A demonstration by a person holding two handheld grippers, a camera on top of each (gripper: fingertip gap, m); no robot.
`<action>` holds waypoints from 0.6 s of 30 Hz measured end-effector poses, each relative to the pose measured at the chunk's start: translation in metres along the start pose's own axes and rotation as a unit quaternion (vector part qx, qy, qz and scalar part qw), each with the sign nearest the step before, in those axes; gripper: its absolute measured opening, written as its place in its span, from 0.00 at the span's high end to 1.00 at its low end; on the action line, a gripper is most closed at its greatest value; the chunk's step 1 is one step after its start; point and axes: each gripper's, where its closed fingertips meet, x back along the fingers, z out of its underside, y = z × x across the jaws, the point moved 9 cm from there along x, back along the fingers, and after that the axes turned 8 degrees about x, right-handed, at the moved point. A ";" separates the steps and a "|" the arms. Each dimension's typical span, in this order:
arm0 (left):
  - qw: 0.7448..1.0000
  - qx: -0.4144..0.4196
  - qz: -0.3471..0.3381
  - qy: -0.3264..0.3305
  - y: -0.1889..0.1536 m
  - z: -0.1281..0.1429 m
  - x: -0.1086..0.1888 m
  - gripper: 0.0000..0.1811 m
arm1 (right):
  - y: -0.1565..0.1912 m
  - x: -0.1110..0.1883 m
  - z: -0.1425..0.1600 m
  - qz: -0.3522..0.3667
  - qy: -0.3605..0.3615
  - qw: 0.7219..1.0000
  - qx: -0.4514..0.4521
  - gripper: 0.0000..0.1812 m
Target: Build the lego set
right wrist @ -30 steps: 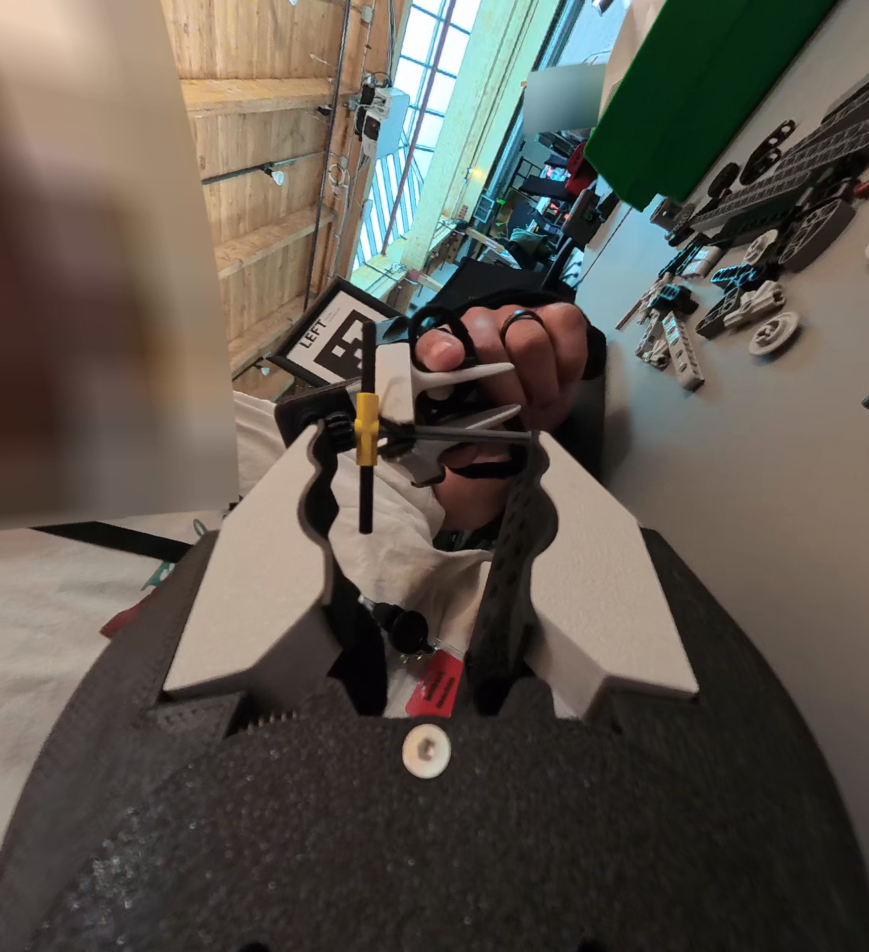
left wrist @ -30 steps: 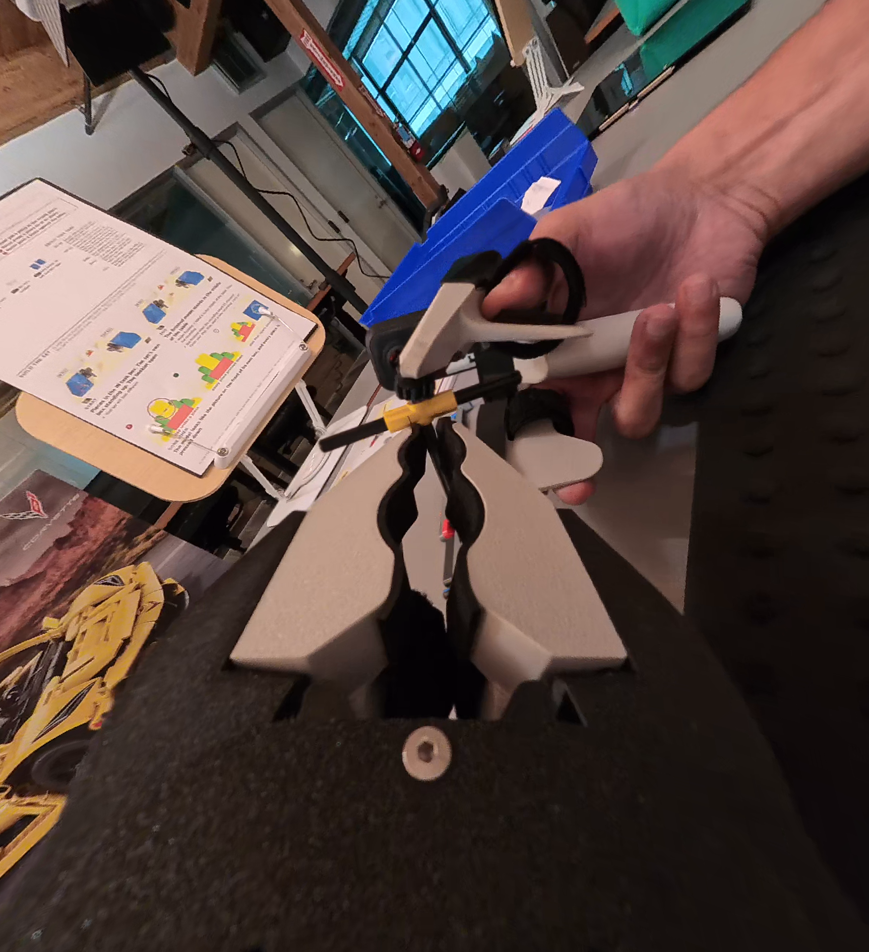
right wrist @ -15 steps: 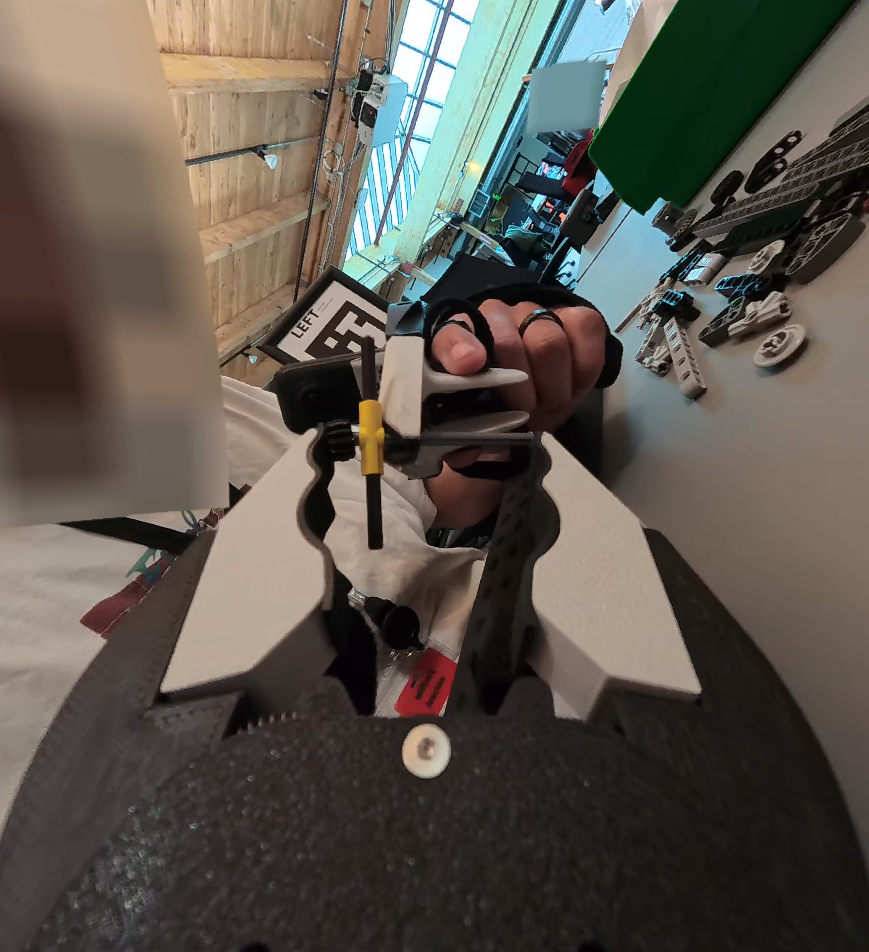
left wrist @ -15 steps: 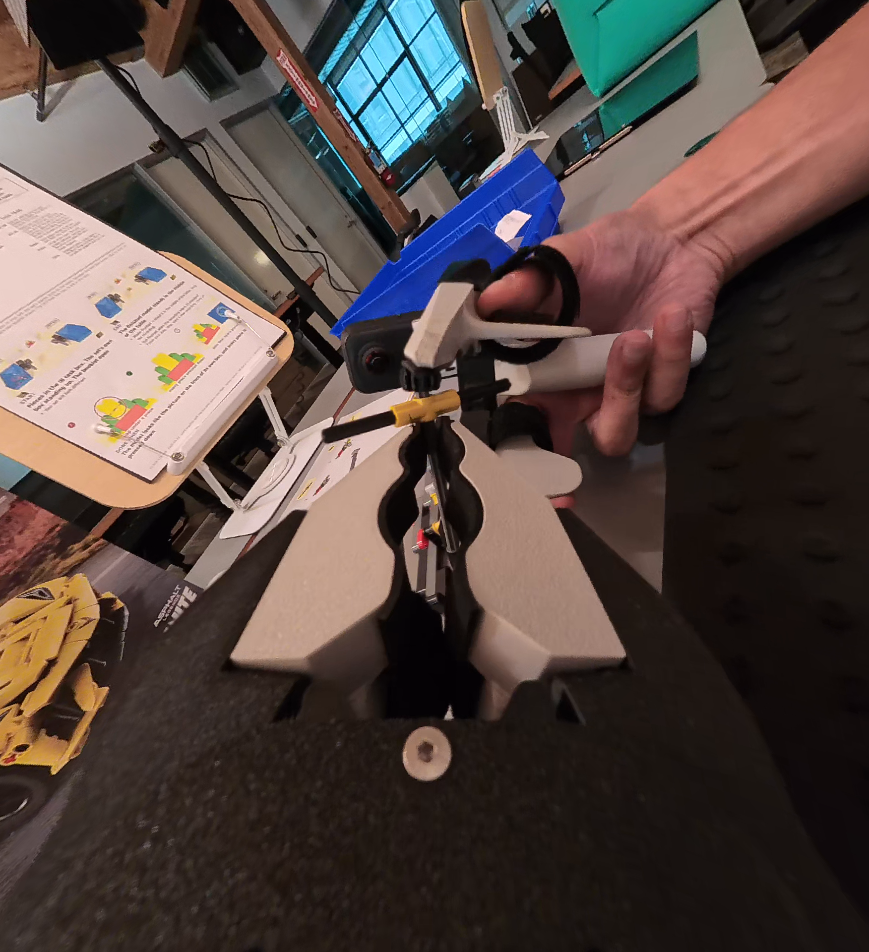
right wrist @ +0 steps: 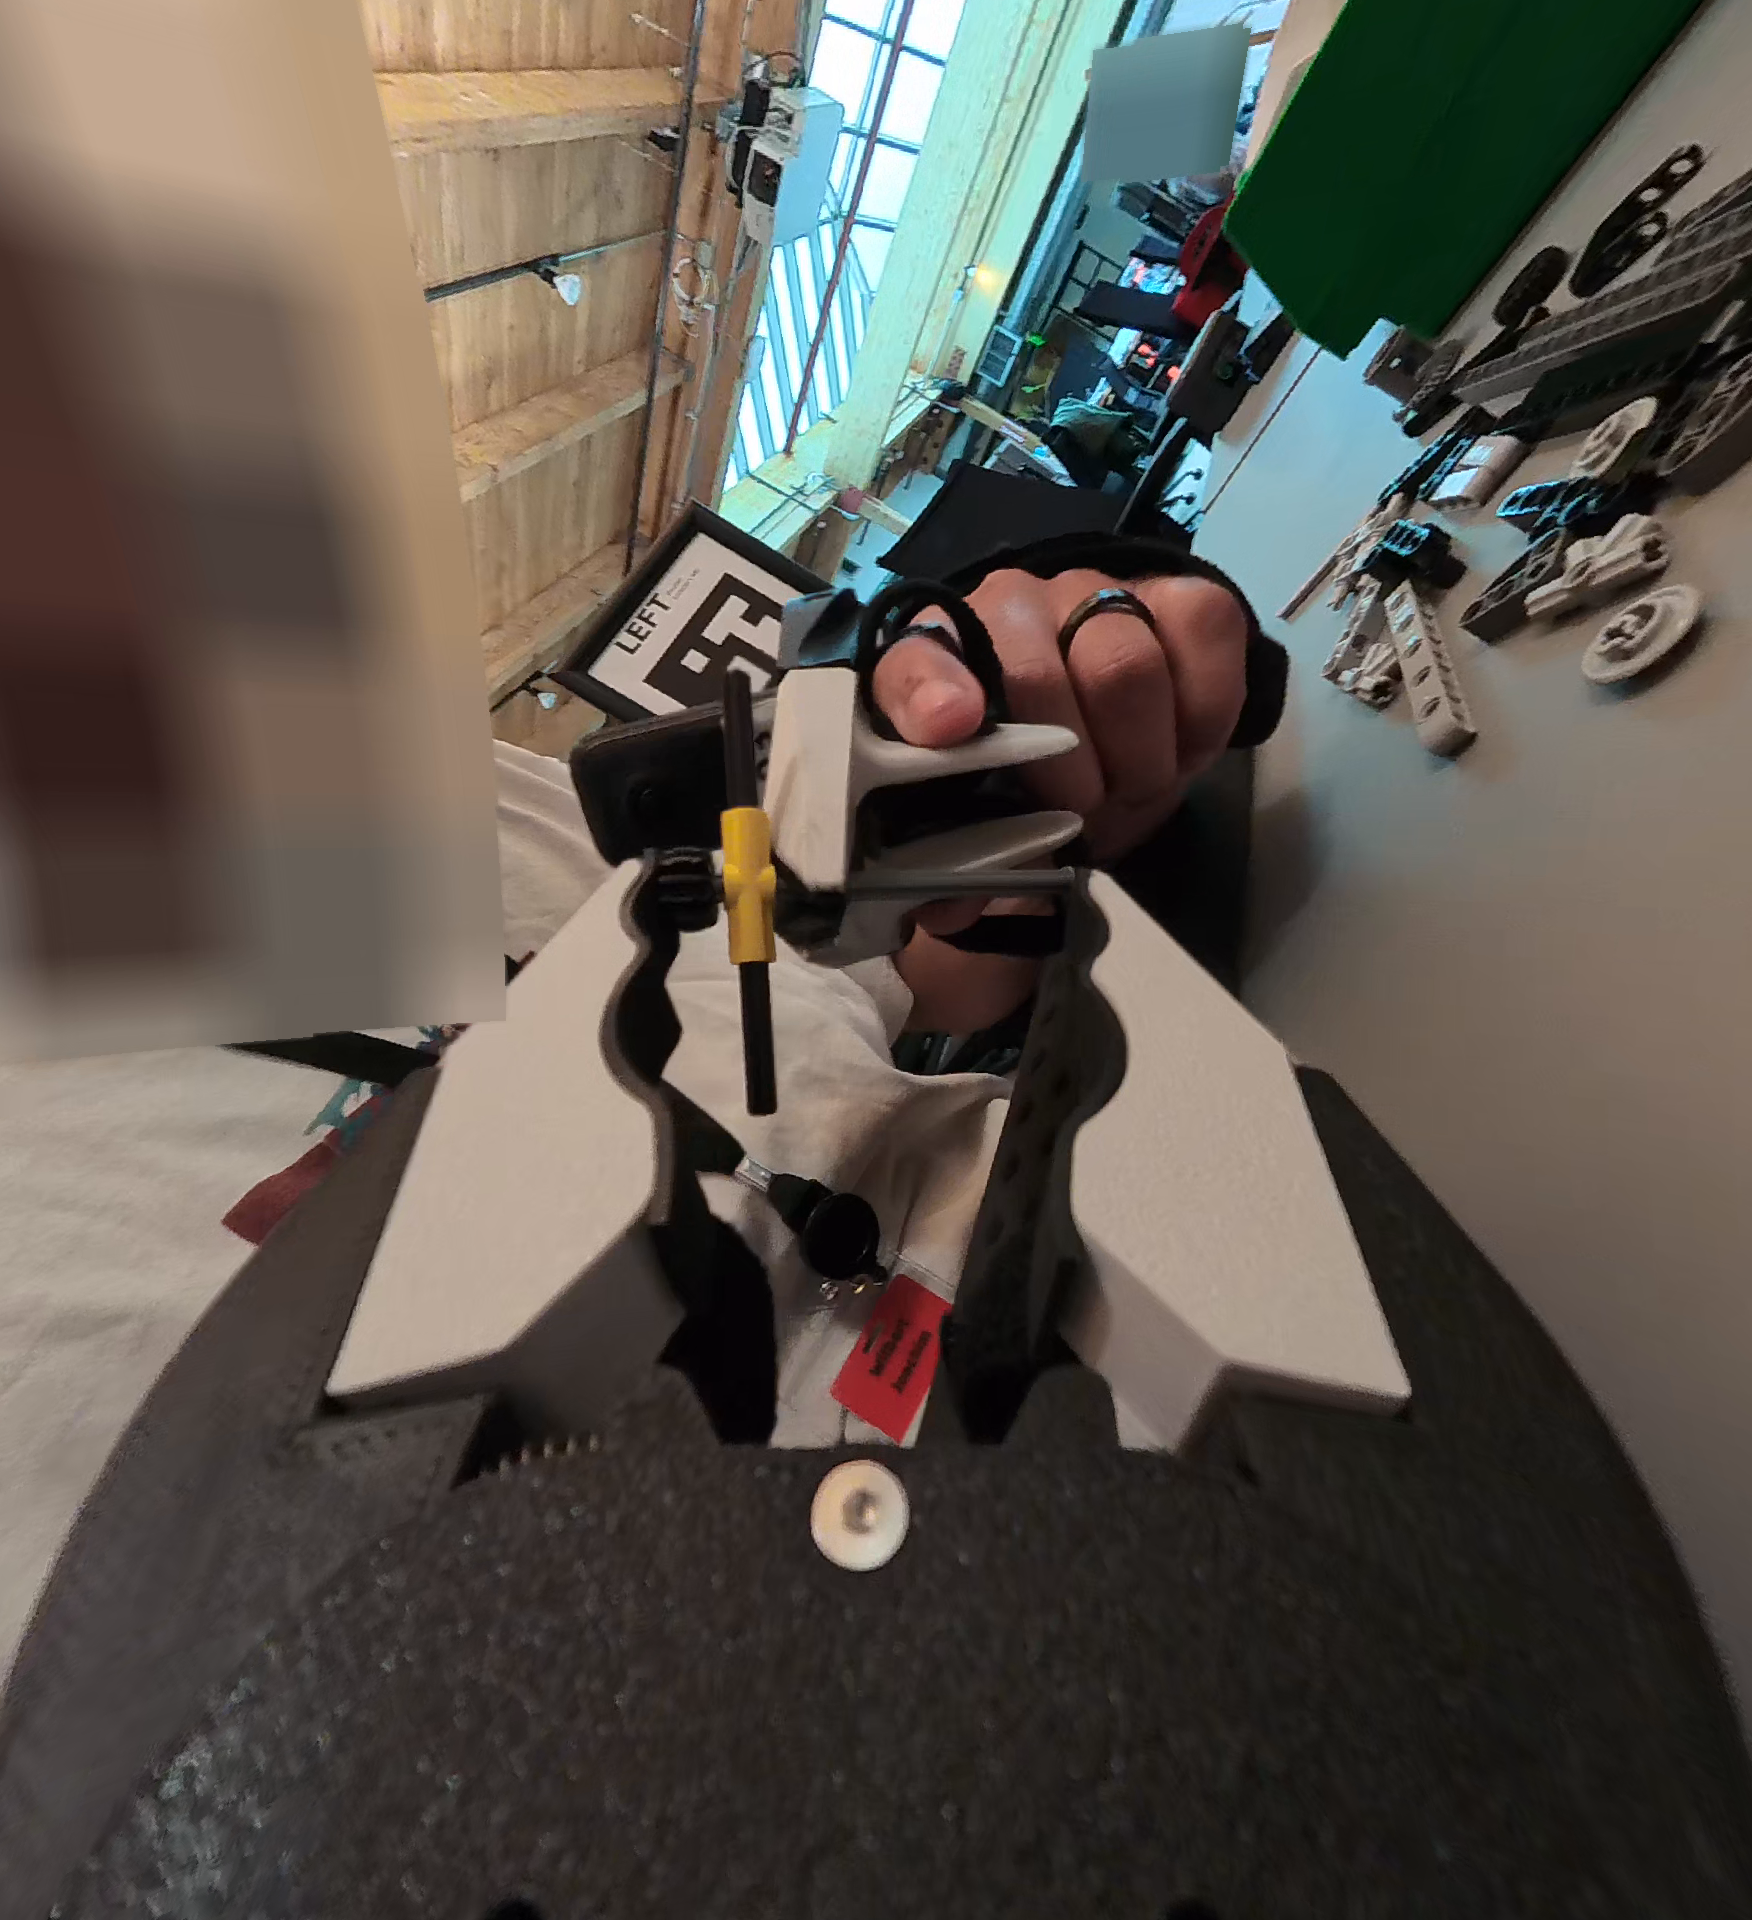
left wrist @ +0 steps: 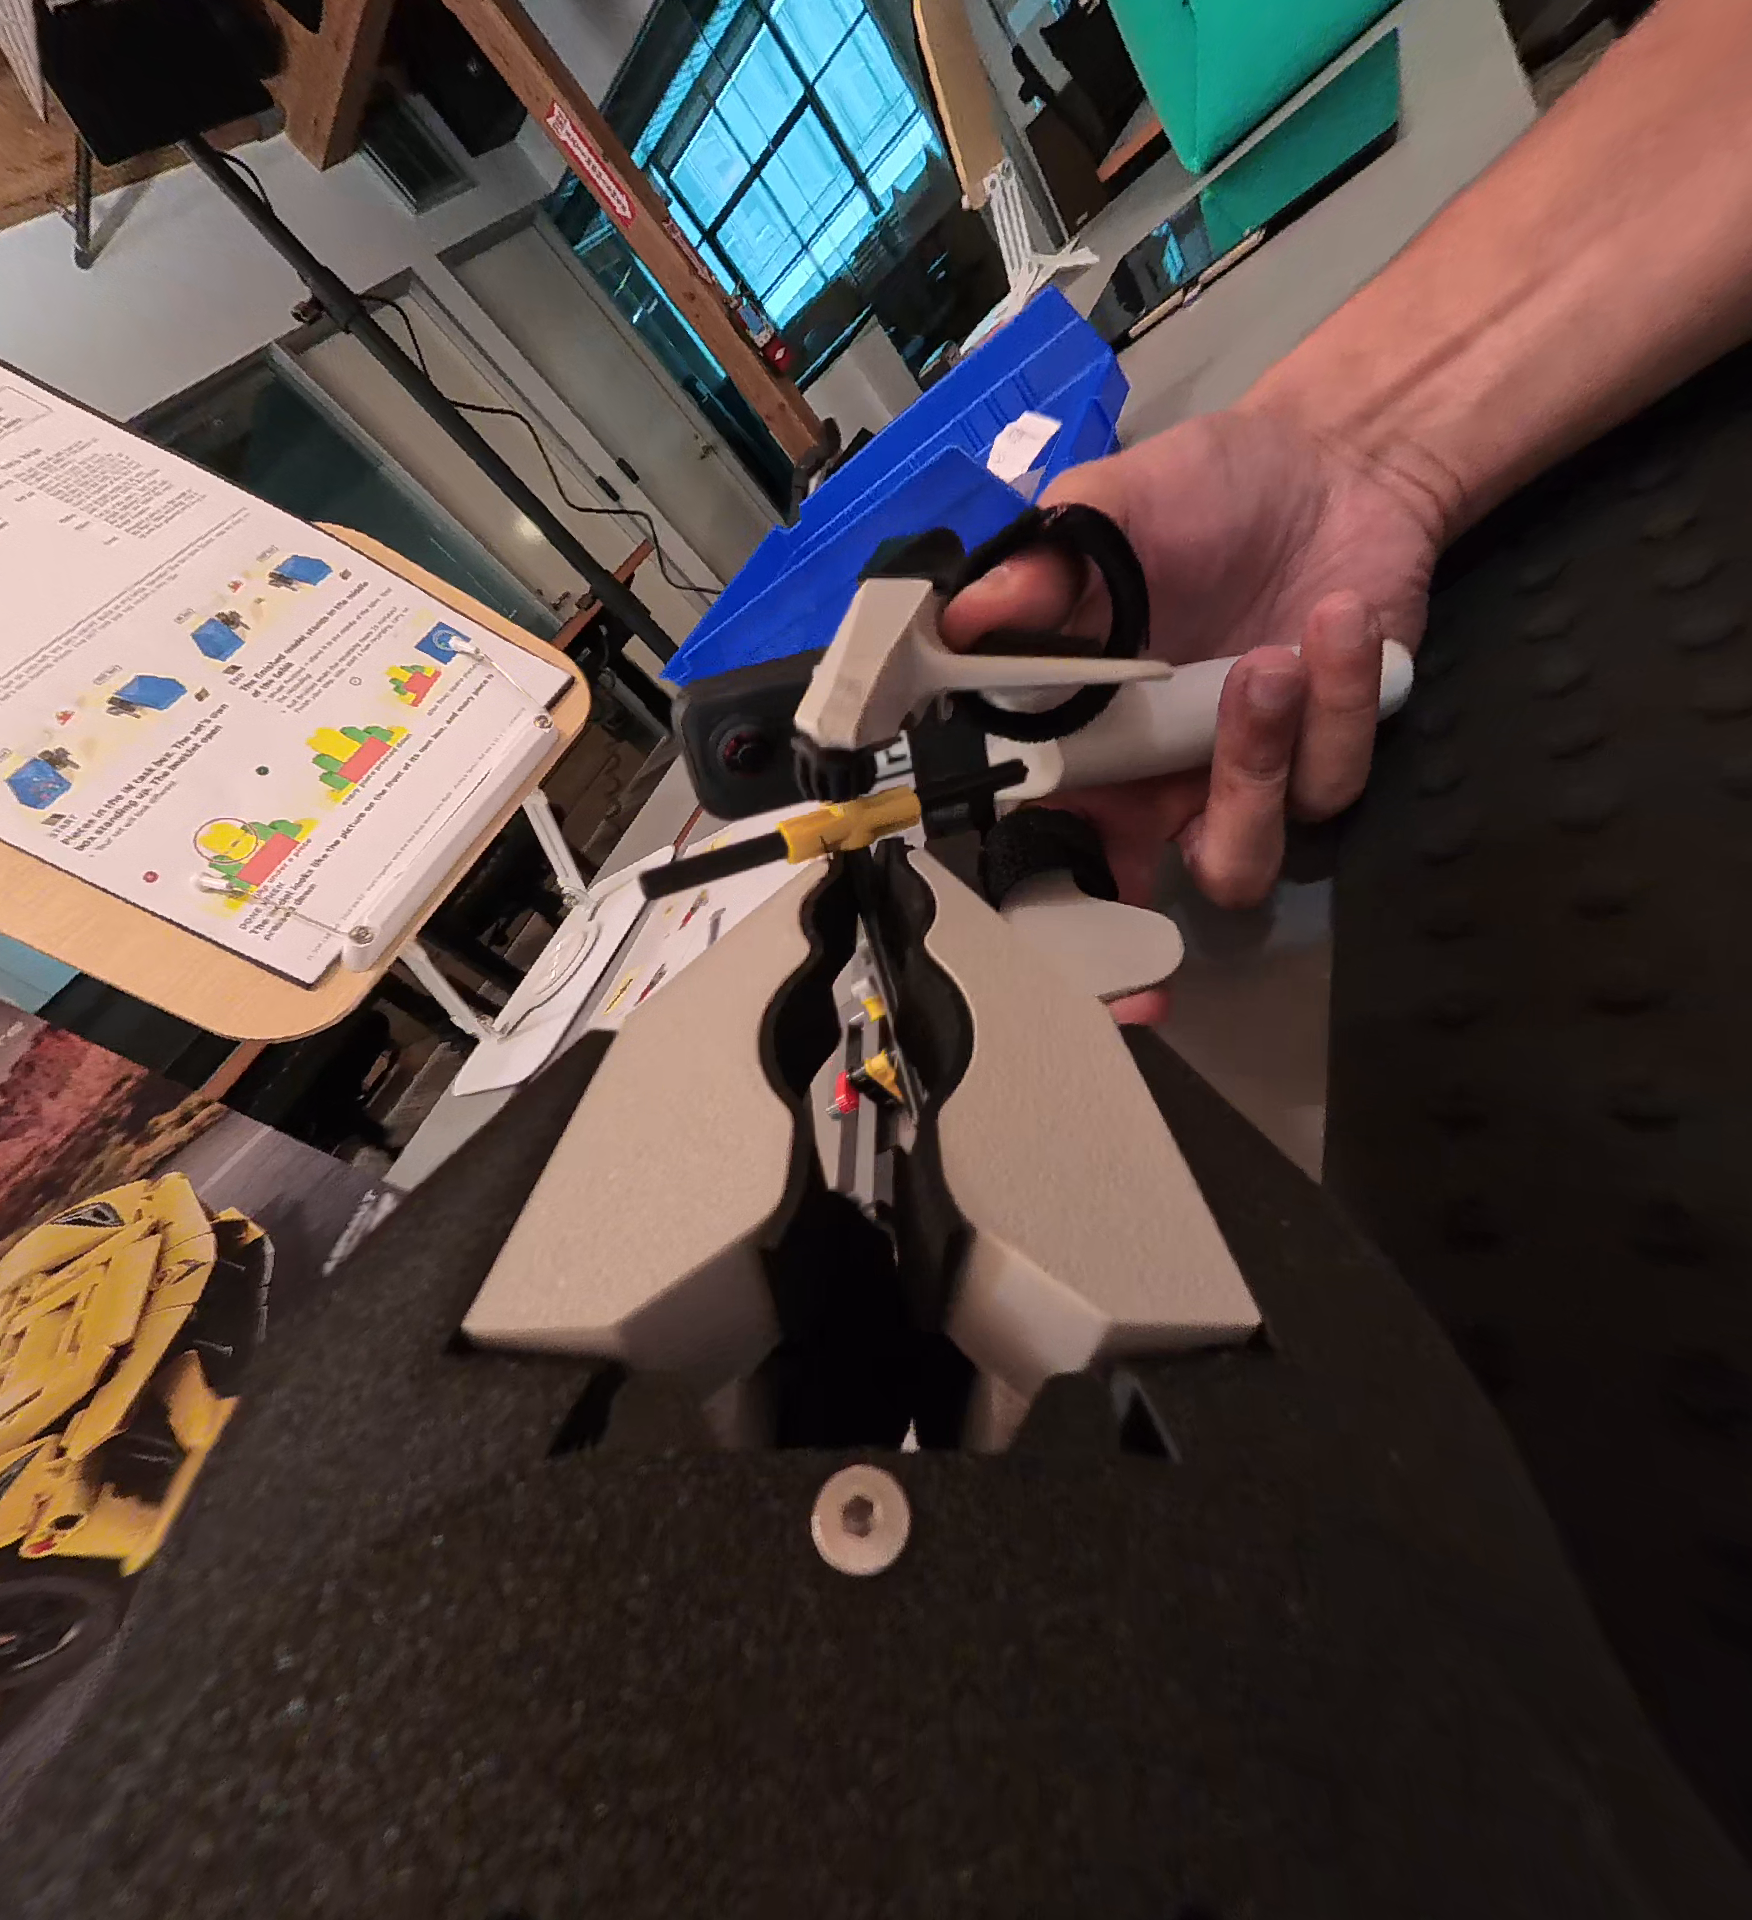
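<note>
Your right gripper (right wrist: pixel 856 914) fingertips hide where the small black gear (right wrist: pixel 683 883) sits on the axle (right wrist: pixel 955 883).

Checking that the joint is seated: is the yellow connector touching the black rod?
Touching. The right wrist view shows the black rod passing straight through the yellow connector and sticking out of both its ends.

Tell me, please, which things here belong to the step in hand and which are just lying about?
In use: left gripper, thin rod, yellow connector, black stick, black gear, right gripper.
Lying about: loose pieces, blue bin, car picture.
</note>
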 end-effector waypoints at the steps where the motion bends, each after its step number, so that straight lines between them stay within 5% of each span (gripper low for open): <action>1: 1.000 0.008 0.004 -0.005 0.001 0.000 0.001 0.99 | 0.000 -0.001 -0.001 -0.006 -0.005 1.000 -0.001 0.56; 18: 1.000 0.011 0.008 -0.012 0.002 -0.001 0.002 0.99 | 0.001 -0.003 -0.002 -0.014 -0.015 1.000 0.003 0.59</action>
